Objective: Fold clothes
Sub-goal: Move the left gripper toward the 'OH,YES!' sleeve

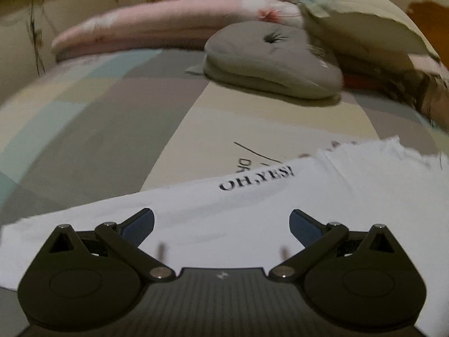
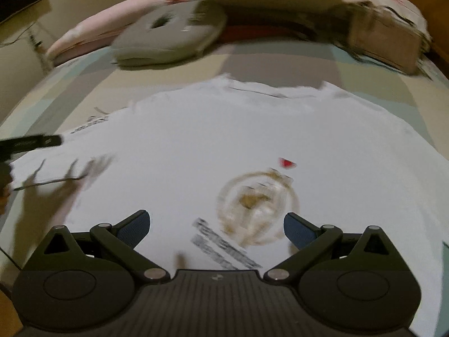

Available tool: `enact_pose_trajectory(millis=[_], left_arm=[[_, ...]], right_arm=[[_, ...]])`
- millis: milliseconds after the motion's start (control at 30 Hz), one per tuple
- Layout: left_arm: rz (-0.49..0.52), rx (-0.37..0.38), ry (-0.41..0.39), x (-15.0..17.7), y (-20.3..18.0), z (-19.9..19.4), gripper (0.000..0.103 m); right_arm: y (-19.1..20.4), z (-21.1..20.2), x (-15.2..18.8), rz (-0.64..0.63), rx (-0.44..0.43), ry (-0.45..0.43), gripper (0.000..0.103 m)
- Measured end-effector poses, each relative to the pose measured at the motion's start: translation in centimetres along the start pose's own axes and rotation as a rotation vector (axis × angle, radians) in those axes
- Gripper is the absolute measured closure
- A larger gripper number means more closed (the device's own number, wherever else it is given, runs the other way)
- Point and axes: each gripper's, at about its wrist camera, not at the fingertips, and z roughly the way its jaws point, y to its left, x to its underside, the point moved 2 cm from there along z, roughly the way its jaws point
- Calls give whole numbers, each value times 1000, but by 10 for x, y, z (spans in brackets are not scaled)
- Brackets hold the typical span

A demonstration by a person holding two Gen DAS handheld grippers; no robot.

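Matt white cloth T-shirt (image 2: 224, 146) on patchwork cloth bedsheet (image 1: 92, 118)

My left camera is sitting low over the white T-shirt (image 1: 280, 205), looking along my fingers (image 1: 143, 226) across the bed (image 1: 112, 106) toward the grey cushion (image 1: 269, 59). My right camera is riding higher, tilting down onto the shirt's printed front. Both are sharing the shirt, the cushion and the pink bolster (image 1: 168, 19).
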Motion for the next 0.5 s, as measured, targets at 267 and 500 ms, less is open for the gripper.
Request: enact_pose_trajectory(millis=[267, 500], left_arm=[[-69, 63, 44, 0, 17, 32, 1], [-86, -51, 67, 9, 88, 17, 1]], right_arm=[[36, 18, -12, -43, -5, 34, 0], [47, 29, -22, -67, 13, 36, 0]])
